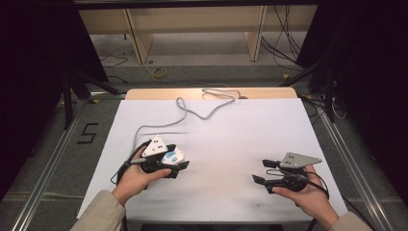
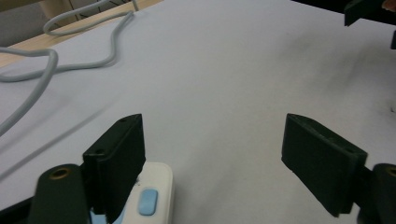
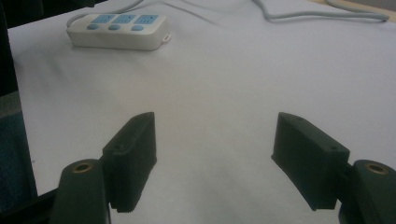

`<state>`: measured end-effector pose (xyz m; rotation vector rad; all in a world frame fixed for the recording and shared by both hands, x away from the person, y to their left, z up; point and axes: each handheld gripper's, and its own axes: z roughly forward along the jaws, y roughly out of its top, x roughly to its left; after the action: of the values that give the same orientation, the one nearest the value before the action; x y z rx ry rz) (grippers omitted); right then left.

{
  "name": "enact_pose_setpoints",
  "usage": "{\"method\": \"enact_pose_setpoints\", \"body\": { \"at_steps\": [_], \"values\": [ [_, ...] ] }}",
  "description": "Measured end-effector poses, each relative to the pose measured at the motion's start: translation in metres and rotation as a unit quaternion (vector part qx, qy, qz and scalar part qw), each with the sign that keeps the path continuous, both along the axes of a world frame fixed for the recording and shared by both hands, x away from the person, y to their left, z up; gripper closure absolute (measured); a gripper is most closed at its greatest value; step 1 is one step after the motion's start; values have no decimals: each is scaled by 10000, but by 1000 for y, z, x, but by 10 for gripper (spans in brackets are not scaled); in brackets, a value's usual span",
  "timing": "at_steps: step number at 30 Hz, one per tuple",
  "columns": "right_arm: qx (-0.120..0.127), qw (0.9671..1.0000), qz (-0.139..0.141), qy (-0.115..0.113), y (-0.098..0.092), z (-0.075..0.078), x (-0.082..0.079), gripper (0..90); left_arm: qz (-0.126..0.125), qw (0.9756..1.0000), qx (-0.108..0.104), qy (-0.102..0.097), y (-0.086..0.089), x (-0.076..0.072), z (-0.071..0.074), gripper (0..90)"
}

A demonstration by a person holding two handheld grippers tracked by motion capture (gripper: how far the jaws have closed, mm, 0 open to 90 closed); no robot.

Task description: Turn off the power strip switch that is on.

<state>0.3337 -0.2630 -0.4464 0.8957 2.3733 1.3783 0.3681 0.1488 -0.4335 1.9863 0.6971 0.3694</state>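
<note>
Two grippers are over the bench [image 1: 231, 202], and your work sits at the lower left of the high view: the white power strip [image 1: 172, 156] with blue sockets lies flat on the white sheet, its grey cable [image 1: 183, 111] snaking up toward the top edge of the bench. Your left gripper [image 1: 179, 167] stands released, jaws spread wide; in the left gripper view the strip's end [image 2: 148, 198] pokes out at the bottom left, just beside one jaw, with nothing pinched between the pads [image 2: 122, 161]. I judge that you are at the point of letting go of the strip or setting up a fresh hold on it.

If you mean to take it again, shift the left gripper sideways so the strip's body comes between the jaws, then close across its narrow width.

Your right gripper [image 1: 262, 171] hangs at the lower right, well apart from the strip, jaws open and empty; its own view shows the strip [image 3: 117, 31] at the upper left, three sockets in a row.

Mind the cable: its loops lie across the sheet's upper part and could drag or snag when the strip moves. Nothing else crowds the sheet.
</note>
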Motion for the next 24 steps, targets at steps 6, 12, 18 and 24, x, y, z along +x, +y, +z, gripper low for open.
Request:
{"method": "enact_pose_setpoints", "body": {
  "at_steps": [6,12,18,24],
  "values": [
    [1,10000,5,-6,-1,0,0,303,-199,9996,169,-85,-6,-13,-5,158],
    [1,10000,12,-4,-1,0,-1,301,-248,9984,447,-239,-6,-22,-10,157],
    [-11,10000,2,19,-1,0,-1,300,-198,9982,515,-234,-1,-27,-12,158],
    [-16,10000,8,19,-1,0,-1,300,-146,9971,679,-306,5,-31,-13,158]
  ]
}}
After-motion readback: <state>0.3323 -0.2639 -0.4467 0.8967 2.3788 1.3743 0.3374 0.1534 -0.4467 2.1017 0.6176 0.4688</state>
